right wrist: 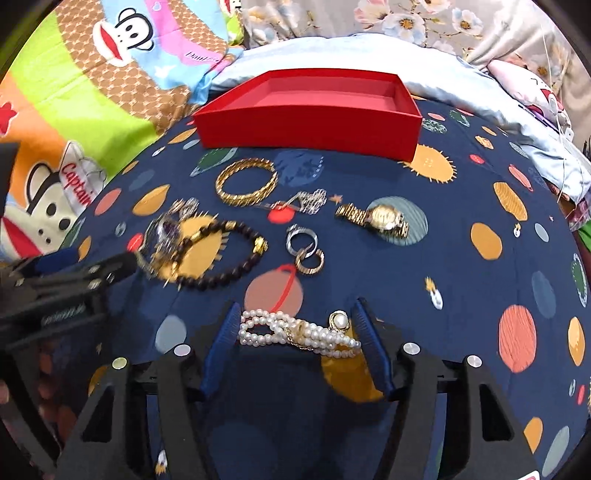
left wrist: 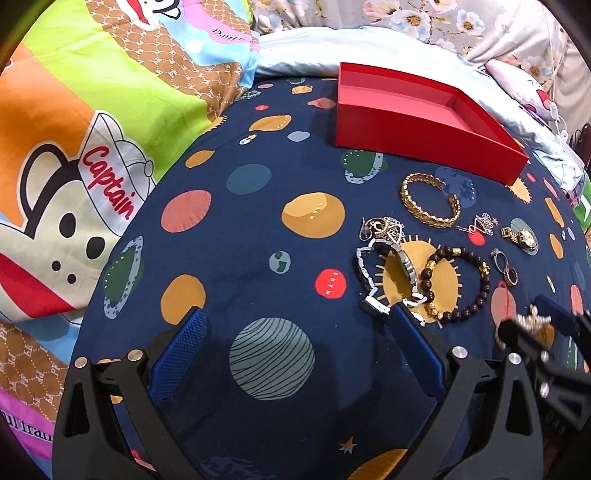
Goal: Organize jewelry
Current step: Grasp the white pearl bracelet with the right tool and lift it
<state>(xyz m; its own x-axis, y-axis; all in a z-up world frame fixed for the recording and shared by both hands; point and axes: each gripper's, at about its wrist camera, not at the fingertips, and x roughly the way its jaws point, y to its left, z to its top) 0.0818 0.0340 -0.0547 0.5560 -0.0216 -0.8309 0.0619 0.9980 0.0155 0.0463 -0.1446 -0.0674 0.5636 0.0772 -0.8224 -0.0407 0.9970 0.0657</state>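
Observation:
An empty red box (left wrist: pixel 424 125) (right wrist: pixel 310 110) stands at the far side of the planet-print sheet. In front of it lie a gold bangle (left wrist: pixel 430 199) (right wrist: pixel 246 181), a dark bead bracelet (left wrist: pixel 456 284) (right wrist: pixel 218 254), a silver watch (left wrist: pixel 388 273), a gold watch (right wrist: pixel 376 218) (left wrist: pixel 521 236), rings (right wrist: pixel 306 248) and a brooch (right wrist: pixel 306 201). My left gripper (left wrist: pixel 299 321) is open over bare sheet, its right finger beside the silver watch. My right gripper (right wrist: pixel 295 325) is open around a pearl bracelet (right wrist: pixel 295 330) lying between its fingers.
A cartoon monkey pillow (left wrist: pixel 92 155) lies at the left, a pale blue blanket (right wrist: pixel 295 51) behind the box, and floral bedding (right wrist: pixel 406 18) at the back. The left gripper's body (right wrist: pixel 66 284) shows at the left of the right wrist view.

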